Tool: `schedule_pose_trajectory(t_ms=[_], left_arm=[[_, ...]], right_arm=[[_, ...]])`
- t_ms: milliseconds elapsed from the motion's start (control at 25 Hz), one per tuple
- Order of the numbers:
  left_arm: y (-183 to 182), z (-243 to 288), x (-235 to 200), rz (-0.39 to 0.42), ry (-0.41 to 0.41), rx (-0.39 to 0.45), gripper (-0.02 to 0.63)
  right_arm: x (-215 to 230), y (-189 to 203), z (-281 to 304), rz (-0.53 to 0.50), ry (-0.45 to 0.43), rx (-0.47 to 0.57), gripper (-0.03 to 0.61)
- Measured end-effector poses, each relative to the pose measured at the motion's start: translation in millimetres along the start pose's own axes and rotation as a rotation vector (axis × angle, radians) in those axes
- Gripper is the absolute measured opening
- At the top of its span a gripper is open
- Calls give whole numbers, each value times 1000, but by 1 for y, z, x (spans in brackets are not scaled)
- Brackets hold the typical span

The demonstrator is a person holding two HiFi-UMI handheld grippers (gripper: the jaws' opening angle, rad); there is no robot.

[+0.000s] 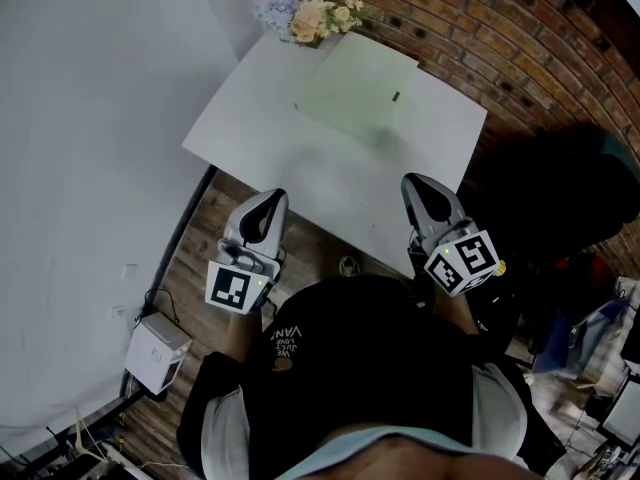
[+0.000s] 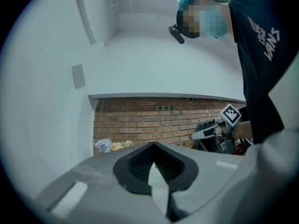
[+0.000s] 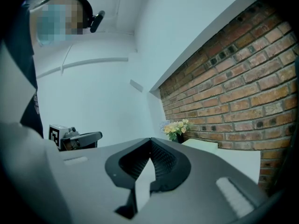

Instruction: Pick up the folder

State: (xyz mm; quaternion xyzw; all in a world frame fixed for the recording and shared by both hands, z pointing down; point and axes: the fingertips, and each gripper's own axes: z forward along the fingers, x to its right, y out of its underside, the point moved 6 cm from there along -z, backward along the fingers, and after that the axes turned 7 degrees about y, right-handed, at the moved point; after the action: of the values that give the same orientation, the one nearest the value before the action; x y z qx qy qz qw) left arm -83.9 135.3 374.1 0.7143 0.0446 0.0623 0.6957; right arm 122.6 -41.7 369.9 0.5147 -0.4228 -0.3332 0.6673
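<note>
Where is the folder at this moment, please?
In the head view, the pale green folder lies flat on the far part of the white table, next to the flowers by the brick wall.

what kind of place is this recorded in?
Likely an indoor office or studio corner: a white table sits where a brick wall meets a plain white wall, bearing a pale green folder and flowers; wood floor below.

The folder is pale green, the table white, the brick wall red-brown.
</note>
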Motion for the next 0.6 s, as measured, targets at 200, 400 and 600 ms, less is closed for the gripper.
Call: schedule_pose_trajectory(t_ms=[200, 400, 600], left_arm=[[4, 22, 0, 1, -20, -8, 0], [7, 35, 0, -1, -42, -9, 0], [12, 39, -10, -12, -51, -46, 0]], right_arm=[[22, 0, 10, 2, -25, -18, -2], [39, 3, 20, 4, -46, -34, -2], [40, 5, 33, 14, -56, -50, -2]])
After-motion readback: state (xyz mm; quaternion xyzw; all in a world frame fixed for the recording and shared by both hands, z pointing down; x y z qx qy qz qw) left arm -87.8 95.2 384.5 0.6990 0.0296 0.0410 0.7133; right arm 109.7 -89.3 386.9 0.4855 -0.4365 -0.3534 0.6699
